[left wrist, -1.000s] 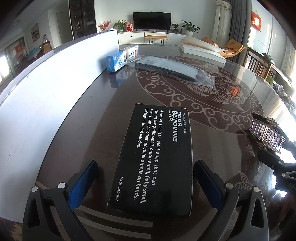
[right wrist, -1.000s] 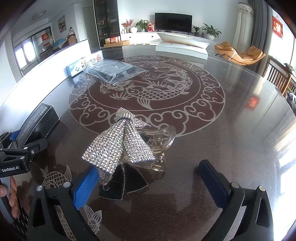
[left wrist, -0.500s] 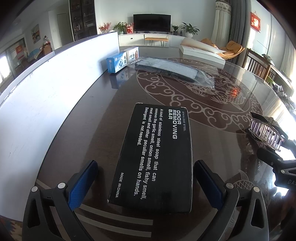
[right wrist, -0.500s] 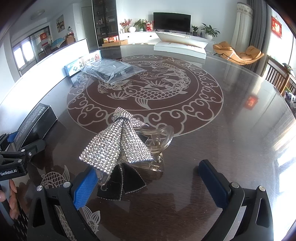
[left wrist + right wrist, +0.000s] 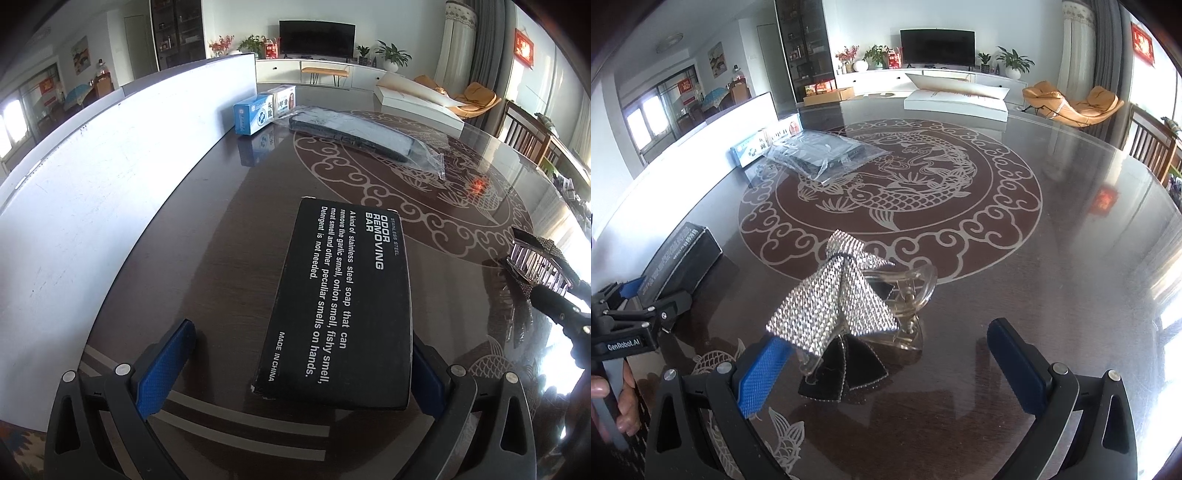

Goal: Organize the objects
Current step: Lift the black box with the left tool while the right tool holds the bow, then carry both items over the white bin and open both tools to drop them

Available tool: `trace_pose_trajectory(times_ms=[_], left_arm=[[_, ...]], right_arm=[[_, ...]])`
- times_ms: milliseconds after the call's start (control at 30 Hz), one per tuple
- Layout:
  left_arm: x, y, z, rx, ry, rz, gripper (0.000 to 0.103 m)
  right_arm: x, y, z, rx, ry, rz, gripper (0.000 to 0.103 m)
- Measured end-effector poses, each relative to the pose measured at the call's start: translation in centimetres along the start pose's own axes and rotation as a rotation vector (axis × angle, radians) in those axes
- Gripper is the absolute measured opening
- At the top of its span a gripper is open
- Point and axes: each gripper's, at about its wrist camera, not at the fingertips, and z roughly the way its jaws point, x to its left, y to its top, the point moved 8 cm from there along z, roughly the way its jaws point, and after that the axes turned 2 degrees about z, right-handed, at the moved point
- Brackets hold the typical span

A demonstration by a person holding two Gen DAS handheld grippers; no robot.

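A black "Odor Removing Bar" box (image 5: 343,306) lies flat on the dark glass table between the fingers of my left gripper (image 5: 295,365), which is open; the box sits against the right finger, with a gap to the left finger. The box also shows in the right wrist view (image 5: 679,258). A rhinestone bow hair clip (image 5: 842,306) with a clear claw stands on the table just ahead of my right gripper (image 5: 886,365), which is open and empty, its left finger under the bow's edge. The clip shows at the right edge of the left wrist view (image 5: 535,266).
A white board (image 5: 92,192) runs along the table's left side. A blue box (image 5: 255,114) and a white box (image 5: 284,101) stand by it, beside a bagged dark flat item (image 5: 362,134). A white flat box (image 5: 956,98) lies at the table's far edge.
The black box now sits nearer my left gripper's right finger, so the left gripper has shifted slightly left. The right gripper has barely moved and stays open by the bow clip.
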Motion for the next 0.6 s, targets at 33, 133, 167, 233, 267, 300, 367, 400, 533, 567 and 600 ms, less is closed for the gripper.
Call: trace_pose_trajectory(times_ms=[33,133,167,233,267,300,367,400,533,567,600], left_arm=[[0.0,0.1,0.1,0.004,0.000,-0.002,0.103],[0.1,0.7,0.6,0.036,-0.004,0.006,0.103],[0.1,0.9,0.7,0.045,-0.010,0.012,0.103],[0.4,1.5,0.6,0.017,-0.036,0.012,0.087],[0.7,1.7,0.2,-0.005,-0.041,0.013,0.058],[1.0,1.9,-0.1,-0.022,-0.045,0.015,0.057],[1.9,1.9,-0.6,-0.046,-0.112,-0.035,0.057],[2.2,1.9,-1.1,-0.058,-0.159,-0.069,0.057],[2.8,2.3,-3.8,-0.138,-0.197,-0.094,0.057],[2.9,2.3,-4.5,-0.152,-0.205,-0.101,0.057],[3.1,2.4,-5.3,-0.165,-0.213,-0.115,0.057]], right_arm=[[0.0,0.4,0.1,0.006,0.016,0.014,0.103],[0.4,1.5,0.7,0.028,0.042,0.023,0.103],[0.7,1.7,1.0,0.037,0.049,0.013,0.102],[1.4,1.5,1.5,0.068,0.055,0.006,0.063],[1.4,1.6,1.3,0.063,0.024,0.000,0.049],[1.7,1.7,1.0,0.059,0.033,0.004,0.049],[2.2,1.6,0.2,0.039,0.054,0.012,0.049],[2.6,1.5,-0.3,0.030,0.056,0.000,0.049],[4.3,2.0,-2.0,-0.004,0.101,-0.019,0.049],[4.8,2.4,-2.4,-0.018,0.112,-0.026,0.049],[5.5,3.0,-2.9,-0.031,0.128,-0.033,0.049]])
